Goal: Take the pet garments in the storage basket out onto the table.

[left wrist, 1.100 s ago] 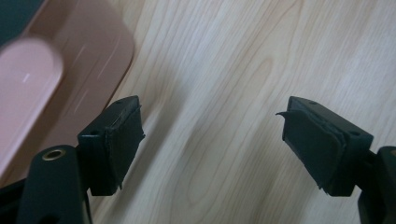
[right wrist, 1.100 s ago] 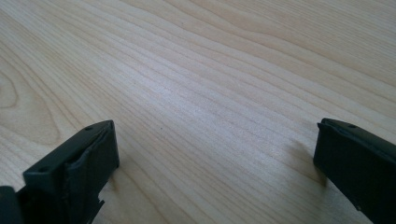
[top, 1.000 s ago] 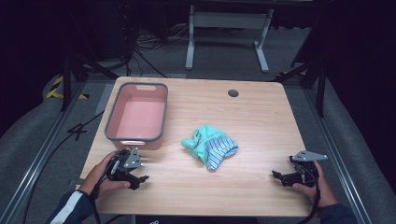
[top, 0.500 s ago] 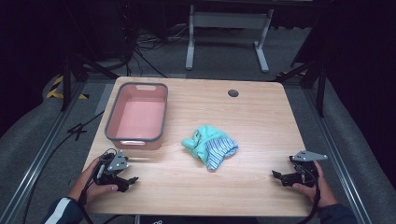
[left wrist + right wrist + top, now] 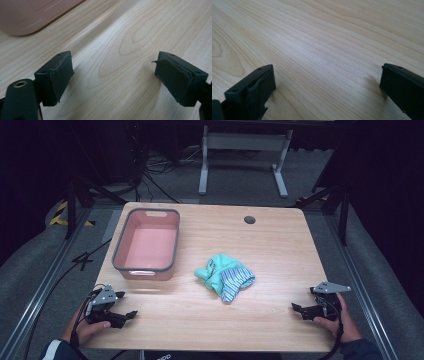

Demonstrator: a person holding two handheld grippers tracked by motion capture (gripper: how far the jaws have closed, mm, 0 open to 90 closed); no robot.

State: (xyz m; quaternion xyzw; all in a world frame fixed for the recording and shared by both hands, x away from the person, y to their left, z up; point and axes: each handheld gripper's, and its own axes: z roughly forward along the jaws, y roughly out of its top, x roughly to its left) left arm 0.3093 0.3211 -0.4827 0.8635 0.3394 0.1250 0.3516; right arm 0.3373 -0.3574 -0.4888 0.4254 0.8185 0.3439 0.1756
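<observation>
A crumpled teal and blue-striped cloth (image 5: 225, 276) lies near the middle of the wooden table (image 5: 270, 245). A pink bin with a grey rim (image 5: 147, 245) stands at the back left; its corner (image 5: 30, 15) shows in the left gripper view. My left gripper (image 5: 127, 316) rests at the front left, below the bin. Its jaws have just been opening, and they stand open (image 5: 113, 75) with only bare wood between them. My right gripper (image 5: 298, 309) sits at the front right, open (image 5: 327, 87) and empty, well right of the cloth.
A dark round grommet hole (image 5: 249, 220) sits near the table's back edge. Cables trail off the left side onto the grey floor. A metal stand (image 5: 242, 150) is behind the table.
My left gripper has slid left and toward the table's front edge, away from the bin. The right gripper and the cloth have stayed put.
</observation>
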